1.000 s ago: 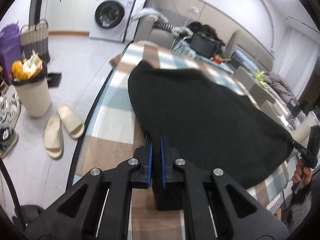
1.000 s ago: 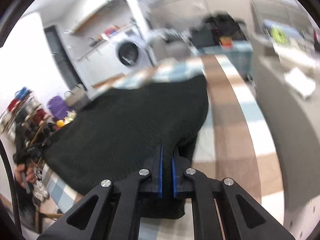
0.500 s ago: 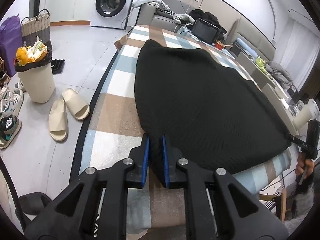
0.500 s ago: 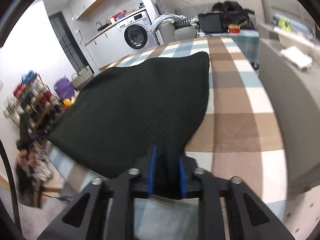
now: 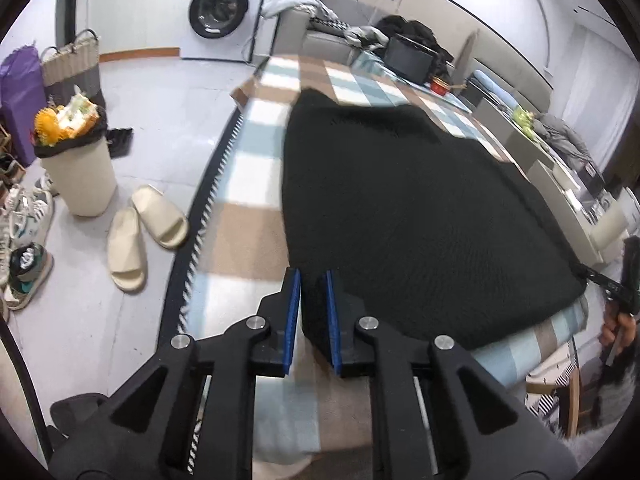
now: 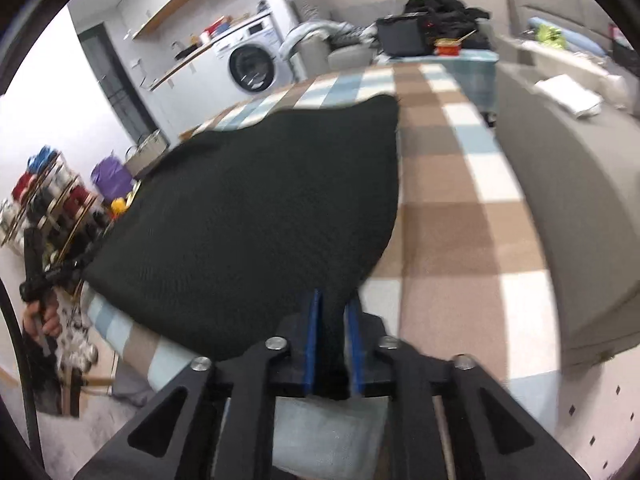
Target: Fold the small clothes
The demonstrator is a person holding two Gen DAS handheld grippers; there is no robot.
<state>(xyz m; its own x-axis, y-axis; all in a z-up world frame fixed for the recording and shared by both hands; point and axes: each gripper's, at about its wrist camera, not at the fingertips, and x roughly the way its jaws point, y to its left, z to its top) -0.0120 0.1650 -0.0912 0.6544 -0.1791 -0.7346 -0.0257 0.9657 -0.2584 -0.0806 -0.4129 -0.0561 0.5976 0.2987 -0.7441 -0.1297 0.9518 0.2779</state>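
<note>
Both grippers, left gripper (image 5: 311, 292) and right gripper (image 6: 334, 312), have just been opening, jaws slightly apart with a near corner of the cloth (image 5: 400, 208) between each. Risk: a corner snags on withdrawal, dragging the cloth askew.

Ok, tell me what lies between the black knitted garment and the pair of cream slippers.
In the left wrist view, only checked tablecloth and its dark edge separate the black knitted garment from the cream slippers on the floor.
</note>
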